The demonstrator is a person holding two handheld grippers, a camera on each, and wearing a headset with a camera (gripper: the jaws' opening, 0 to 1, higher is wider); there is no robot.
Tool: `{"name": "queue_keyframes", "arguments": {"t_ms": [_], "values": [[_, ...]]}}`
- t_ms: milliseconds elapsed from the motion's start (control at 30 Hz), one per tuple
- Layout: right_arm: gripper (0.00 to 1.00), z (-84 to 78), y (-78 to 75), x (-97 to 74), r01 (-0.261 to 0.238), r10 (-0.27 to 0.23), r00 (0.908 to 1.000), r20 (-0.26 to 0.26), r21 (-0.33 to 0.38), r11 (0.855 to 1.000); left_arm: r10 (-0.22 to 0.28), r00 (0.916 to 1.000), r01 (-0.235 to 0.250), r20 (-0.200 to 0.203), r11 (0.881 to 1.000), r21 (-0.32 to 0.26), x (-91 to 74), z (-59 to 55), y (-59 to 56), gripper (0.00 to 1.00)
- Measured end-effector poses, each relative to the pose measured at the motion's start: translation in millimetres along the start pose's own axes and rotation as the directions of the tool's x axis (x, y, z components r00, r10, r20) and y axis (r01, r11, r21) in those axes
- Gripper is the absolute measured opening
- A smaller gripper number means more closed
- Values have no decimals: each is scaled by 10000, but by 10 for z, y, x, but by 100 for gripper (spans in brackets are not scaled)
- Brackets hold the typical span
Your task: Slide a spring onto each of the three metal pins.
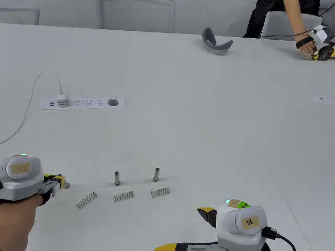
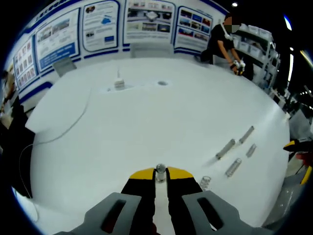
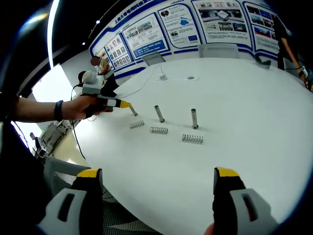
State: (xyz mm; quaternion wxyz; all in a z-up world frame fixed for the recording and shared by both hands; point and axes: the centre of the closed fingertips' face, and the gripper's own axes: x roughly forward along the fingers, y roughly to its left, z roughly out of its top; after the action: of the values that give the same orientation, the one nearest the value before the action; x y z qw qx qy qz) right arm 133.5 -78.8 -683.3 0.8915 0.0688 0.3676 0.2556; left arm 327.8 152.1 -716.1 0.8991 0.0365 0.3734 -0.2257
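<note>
1. Left tongs (image 2: 160, 175): shut on the third pin (image 2: 160, 169), pinched at the very tips. In the right gripper view that pin angles down toward the surface (image 1: 209, 130). I can't tell whether its lower end touches.
2. Right tongs (image 3: 156, 172): jaws wide apart and empty, at your edge of the surface, aimed at the row of parts.
3. The left standing pin (image 1: 117, 178) and right standing pin (image 1: 156, 174) are upright, side by side and apart.
4. Three springs lie flat in a row just on your side of the pins: left spring (image 1: 86, 200), middle spring (image 1: 124, 196), right spring (image 1: 160, 192). None is on a pin yet.
5. Key relation:
   - The springs' long axes run along the row, roughly in line with the right tongs' jaw gap.
   - Closing as-is would likely squeeze a spring end to end, so my read is you roll that wrist to pinch across the coil.
   - The right spring is nearest the right tongs, ahead and a little left.
   - The left spring sits near the held pin, on its right.
6. Writing:
   - The tag (image 1: 250, 221) on the right gripper looks like "56".
   - The tag on the left gripper (image 1: 21, 168) isn't legible.
   - The wall posters (image 3: 146, 34) carry text too small to read.
   - The power strip (image 1: 84, 102) shows no readable brand.
</note>
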Motion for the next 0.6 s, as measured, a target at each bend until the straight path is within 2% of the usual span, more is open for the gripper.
{"name": "queue_keyframes", "arguments": {"t_ms": [133, 400, 467, 500, 600], "values": [[95, -5, 4, -6, -2, 2, 10000, -10, -6, 10000, -114, 9999, 114, -12, 9999, 39, 9, -1, -67, 7], [95, -11, 2, -19, 11, -11, 10000, 15, 25, 10000, -273, 9996, 274, -24, 9980, 576, 5, -13, -205, 7], [95, -14, 4, -20, 6, -6, 10000, 12, 33, 10000, -308, 9995, 310, -46, 9974, 654, 0, -21, -230, 7], [95, -17, 7, -20, -1, 1, 10000, 6, 41, 10000, -313, 9995, 316, -45, 9955, 892, 2, -20, -237, 7], [95, -25, 13, -18, -24, 24, 10000, -11, 32, 10000, -337, 9994, 341, -64, 9952, 922, 5, -31, -249, 7]]}}
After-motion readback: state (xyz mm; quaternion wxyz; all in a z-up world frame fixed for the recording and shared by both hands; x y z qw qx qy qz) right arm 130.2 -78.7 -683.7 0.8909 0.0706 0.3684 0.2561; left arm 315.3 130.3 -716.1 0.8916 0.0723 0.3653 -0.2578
